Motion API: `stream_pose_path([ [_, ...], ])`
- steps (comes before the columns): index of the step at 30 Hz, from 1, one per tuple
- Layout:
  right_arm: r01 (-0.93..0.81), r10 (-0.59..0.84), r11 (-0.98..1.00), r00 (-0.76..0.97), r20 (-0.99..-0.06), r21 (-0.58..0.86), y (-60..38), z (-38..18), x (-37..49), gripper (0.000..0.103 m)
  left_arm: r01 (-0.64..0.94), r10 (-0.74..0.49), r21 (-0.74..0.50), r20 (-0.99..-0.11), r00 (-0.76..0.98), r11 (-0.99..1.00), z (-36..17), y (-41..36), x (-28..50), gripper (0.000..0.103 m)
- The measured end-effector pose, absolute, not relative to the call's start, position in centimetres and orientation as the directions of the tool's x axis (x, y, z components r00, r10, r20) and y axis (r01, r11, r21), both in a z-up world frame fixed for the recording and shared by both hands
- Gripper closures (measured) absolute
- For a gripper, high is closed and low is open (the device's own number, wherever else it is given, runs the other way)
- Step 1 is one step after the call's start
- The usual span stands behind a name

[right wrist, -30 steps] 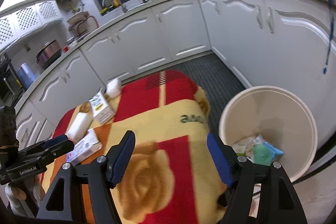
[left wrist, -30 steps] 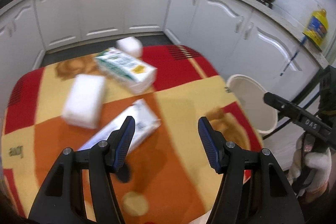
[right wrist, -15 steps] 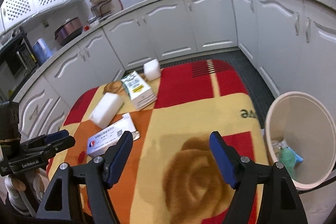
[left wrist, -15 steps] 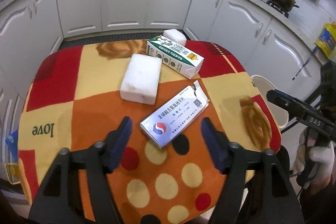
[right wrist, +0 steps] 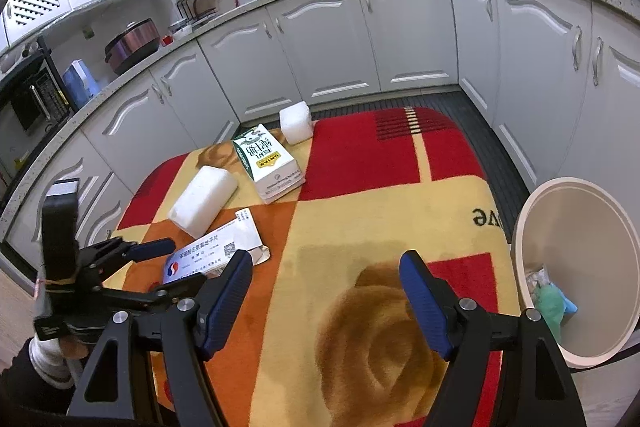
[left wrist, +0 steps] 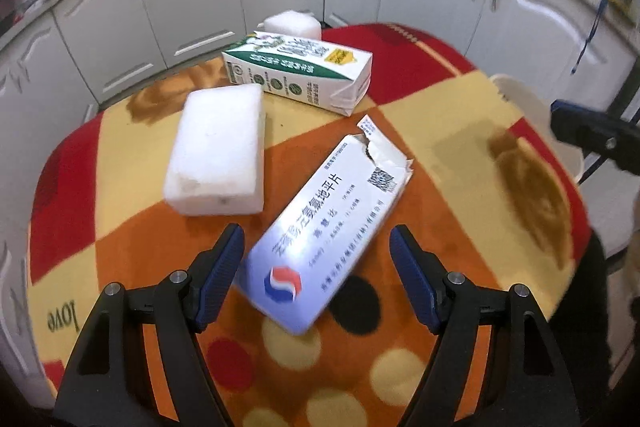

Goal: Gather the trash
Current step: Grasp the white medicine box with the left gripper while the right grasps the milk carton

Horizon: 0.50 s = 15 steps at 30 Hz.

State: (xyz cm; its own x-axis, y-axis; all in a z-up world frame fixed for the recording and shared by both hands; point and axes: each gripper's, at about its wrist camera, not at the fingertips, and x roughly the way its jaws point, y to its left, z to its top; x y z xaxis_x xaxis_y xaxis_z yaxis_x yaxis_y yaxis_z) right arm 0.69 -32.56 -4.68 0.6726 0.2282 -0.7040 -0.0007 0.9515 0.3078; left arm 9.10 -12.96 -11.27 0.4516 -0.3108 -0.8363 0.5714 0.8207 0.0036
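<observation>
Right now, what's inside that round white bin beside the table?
The bin holds a green crumpled piece, something blue beside it, and a pale wrapper. Its near wall hides the bottom.

A: Left wrist cam? Close above the table [left wrist: 460, 131], looking down at the torn box [left wrist: 320, 227].
B: Right cam higher, farther back; both share that box [right wrist: 208, 257].

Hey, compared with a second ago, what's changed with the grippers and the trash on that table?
The left gripper has moved down and in on the torn white medicine box, its open jaws now either side of the near end, not yet closed. The right gripper has swung from the cream bin toward the table, empty. The white foam block, green-and-white milk carton and small foam cube haven't moved.
</observation>
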Motion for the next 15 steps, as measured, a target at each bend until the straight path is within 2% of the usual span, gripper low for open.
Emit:
stream_pose_path([
  [4, 0.0, 0.233, 0.951, 0.66, -0.714, 0.31, -32.6, -5.2, 1.5, 0.029, 0.586, -0.298, 0.014, -0.85, 0.434, 0.81, -12.0, -13.8, 9.7, 0.03],
  [7, -0.012, 0.237, 0.953, 0.65, -0.722, 0.303, -32.2, -5.5, 2.4, 0.029, 0.577, -0.312, -0.007, -0.846, 0.432, 0.817, -12.0, -13.4, 9.7, 0.037],
  [11, -0.062, 0.258, 0.956, 0.641, -0.723, 0.286, -30.8, -5.3, 4.4, 0.029, 0.526, -0.352, -0.097, -0.841, 0.41, 0.845, -11.3, -10.9, 9.3, 0.049],
  [15, -0.125, 0.281, 0.957, 0.627, -0.726, 0.262, -29.0, -5.3, 7.2, 0.029, 0.448, -0.349, -0.138, -0.831, 0.432, 0.883, -10.1, -6.9, 8.8, 0.052],
])
